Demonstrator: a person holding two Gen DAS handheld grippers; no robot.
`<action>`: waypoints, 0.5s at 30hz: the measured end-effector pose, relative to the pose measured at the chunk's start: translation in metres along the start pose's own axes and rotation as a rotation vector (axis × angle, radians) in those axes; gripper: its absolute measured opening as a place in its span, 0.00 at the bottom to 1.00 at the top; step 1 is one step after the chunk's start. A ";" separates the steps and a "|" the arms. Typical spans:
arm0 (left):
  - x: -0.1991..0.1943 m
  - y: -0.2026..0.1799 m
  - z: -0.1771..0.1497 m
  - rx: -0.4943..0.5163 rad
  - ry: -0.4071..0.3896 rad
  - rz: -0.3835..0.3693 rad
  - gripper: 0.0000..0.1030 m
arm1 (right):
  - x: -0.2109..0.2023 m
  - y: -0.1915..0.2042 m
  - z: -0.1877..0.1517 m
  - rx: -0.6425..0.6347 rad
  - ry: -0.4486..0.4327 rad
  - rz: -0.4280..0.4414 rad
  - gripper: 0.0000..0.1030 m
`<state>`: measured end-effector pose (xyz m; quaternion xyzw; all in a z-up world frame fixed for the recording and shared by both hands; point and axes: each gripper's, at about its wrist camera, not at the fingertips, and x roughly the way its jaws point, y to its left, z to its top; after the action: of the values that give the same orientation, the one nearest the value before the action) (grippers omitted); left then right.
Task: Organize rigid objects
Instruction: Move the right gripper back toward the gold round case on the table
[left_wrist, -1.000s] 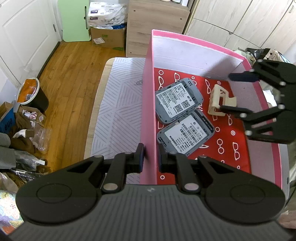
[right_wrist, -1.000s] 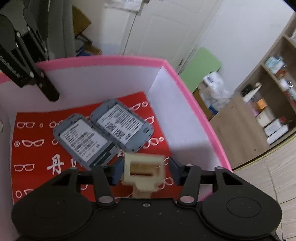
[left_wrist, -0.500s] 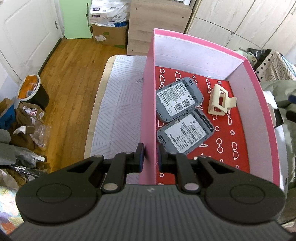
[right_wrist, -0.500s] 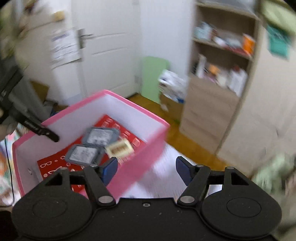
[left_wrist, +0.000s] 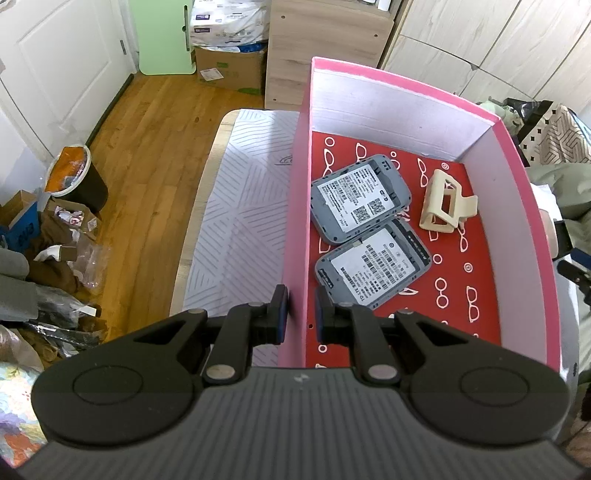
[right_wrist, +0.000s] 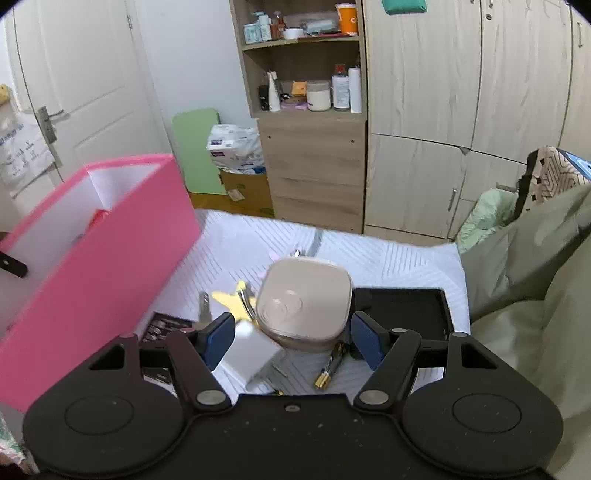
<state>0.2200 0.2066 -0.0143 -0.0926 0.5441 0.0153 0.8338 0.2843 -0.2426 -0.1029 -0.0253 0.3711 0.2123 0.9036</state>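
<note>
My left gripper (left_wrist: 301, 314) is shut on the near side wall of the pink box (left_wrist: 297, 206), one finger outside and one inside. On the box's red floor lie two grey devices (left_wrist: 360, 199) (left_wrist: 373, 269) and a cream hair clip (left_wrist: 445, 201). My right gripper (right_wrist: 293, 338) stands open outside the box, above a heap of small things on the white cloth. A beige rounded container (right_wrist: 304, 299) shows between its fingers, and the pads are clear of it. The pink box (right_wrist: 110, 266) is to that gripper's left.
Around the beige container lie a white block (right_wrist: 251, 354), a gold-tipped battery (right_wrist: 330, 365), a yellow star (right_wrist: 231, 299), a key (right_wrist: 204, 310), a dark card (right_wrist: 166, 326) and a black tray (right_wrist: 406, 310). Olive fabric (right_wrist: 535, 266) hangs at the right. A wooden cabinet (right_wrist: 314, 166) stands behind the table.
The right gripper let go of the cream clip inside the box, pulled out and swung right over the loose items. The left gripper has kept its hold on the wall.
</note>
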 end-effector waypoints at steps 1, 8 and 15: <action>0.000 0.000 0.000 0.000 0.000 0.002 0.12 | 0.004 0.001 -0.002 0.001 -0.005 -0.006 0.72; -0.001 0.000 0.000 -0.008 -0.002 0.002 0.12 | 0.030 0.004 -0.006 0.027 -0.027 -0.072 0.76; 0.000 0.000 -0.001 -0.003 0.000 0.003 0.12 | 0.041 0.010 -0.006 0.071 -0.064 -0.119 0.79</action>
<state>0.2190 0.2065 -0.0142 -0.0928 0.5441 0.0174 0.8337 0.3024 -0.2202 -0.1337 -0.0086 0.3473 0.1459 0.9263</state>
